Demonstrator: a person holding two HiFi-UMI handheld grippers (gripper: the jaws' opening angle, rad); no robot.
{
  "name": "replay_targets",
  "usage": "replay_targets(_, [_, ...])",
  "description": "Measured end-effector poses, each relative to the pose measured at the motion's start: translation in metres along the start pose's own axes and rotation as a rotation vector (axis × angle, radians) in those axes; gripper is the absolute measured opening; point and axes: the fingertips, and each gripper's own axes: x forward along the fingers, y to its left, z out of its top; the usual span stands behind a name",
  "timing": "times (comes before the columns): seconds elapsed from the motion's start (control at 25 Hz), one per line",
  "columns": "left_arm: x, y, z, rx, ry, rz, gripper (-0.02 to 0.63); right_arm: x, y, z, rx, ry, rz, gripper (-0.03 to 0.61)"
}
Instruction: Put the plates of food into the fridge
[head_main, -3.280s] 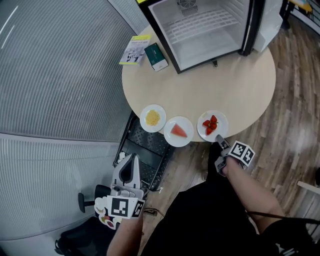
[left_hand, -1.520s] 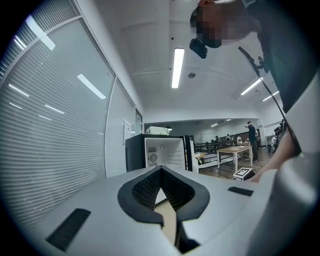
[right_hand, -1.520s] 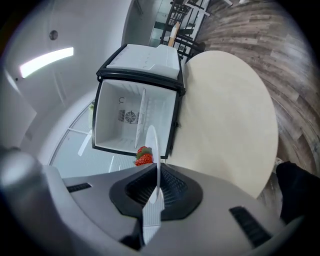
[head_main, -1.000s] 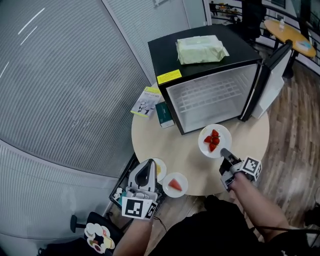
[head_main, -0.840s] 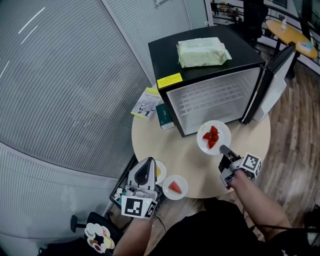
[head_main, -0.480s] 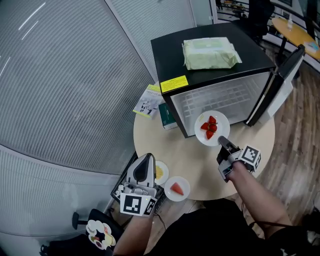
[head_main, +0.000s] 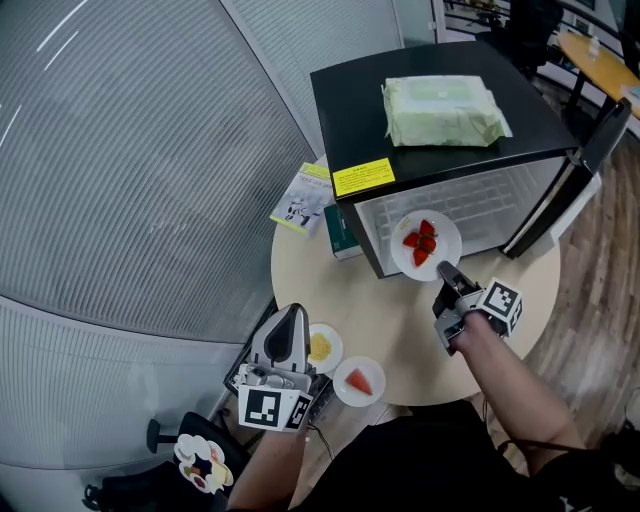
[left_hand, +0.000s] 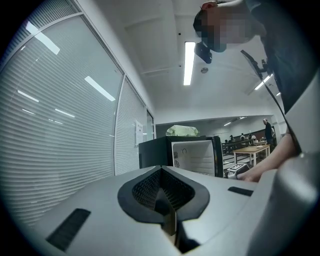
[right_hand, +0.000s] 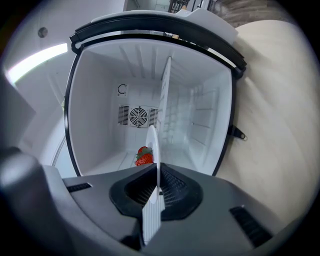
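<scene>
Pinched at its near rim in the right gripper (head_main: 447, 276), jaws closed tight on it: a round white plate (head_main: 427, 245), thin, smooth and glossy. Carries a small heap of red strawberries (head_main: 420, 240), cut, with a trace of green at the tops. Held off the table (head_main: 400, 318), right at the mouth of the open fridge (head_main: 440, 140). In the right gripper view, seen edge-on as a slim white blade (right_hand: 154, 150) rising from between the ribbed black pads (right_hand: 172, 187), one strawberry (right_hand: 144, 156) peeking past its left side.

Boxy fridge, matt black outside with a yellow label (head_main: 364, 177); inside, smooth white plastic, a round fan grille (right_hand: 139, 116) on the back wall and a wire shelf (right_hand: 166, 95). Door (head_main: 578, 170) swung wide to the right. On top, a soft pale green pack (head_main: 444, 110), wrapped in film.

Round table, pale wood. Near its front edge, two more small white plates: one with a red wedge of watermelon (head_main: 360, 381), one with yellow food (head_main: 322, 347).

Left gripper (head_main: 290, 328) low at the table's edge, jaws together on nothing, grey shell smooth, pads (left_hand: 150, 186) black and ribbed.
</scene>
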Motion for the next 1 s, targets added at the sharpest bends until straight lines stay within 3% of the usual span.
replay_targets(1.0, [0.014, 0.026, -0.025, -0.002, 0.080, 0.060, 0.005, 0.076, 0.011, 0.012, 0.077, -0.052, -0.057, 0.017])
